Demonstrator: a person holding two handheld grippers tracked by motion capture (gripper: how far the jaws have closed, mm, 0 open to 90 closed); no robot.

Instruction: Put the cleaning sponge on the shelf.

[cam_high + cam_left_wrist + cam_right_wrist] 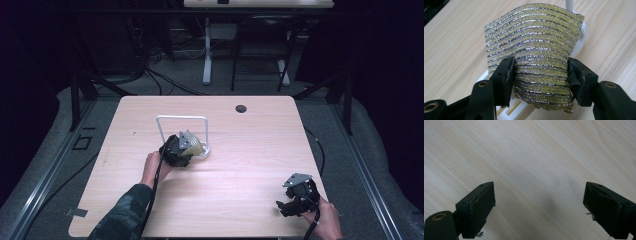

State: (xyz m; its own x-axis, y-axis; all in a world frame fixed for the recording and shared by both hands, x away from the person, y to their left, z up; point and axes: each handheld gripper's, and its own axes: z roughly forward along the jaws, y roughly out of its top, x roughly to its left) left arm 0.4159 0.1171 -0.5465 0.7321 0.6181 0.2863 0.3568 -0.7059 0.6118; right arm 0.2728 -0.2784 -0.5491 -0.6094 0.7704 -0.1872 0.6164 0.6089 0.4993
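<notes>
I have the left gripper (540, 75) clamped on a glittery gold-and-silver striped cloth (534, 47), held up just above the base of the white wire rack (183, 131) near the middle of the worktop (250, 150). The rack's top bar is bare, so I judge the hanging, if that's the job, isn't done yet: the cloth needs lifting and draping over the bar. My right gripper (539, 210) idles at the near right, jaws wide apart, nothing between them, just pale wood

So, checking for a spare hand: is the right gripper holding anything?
No, the right gripper has its fingers wide apart over the bare table.
</notes>
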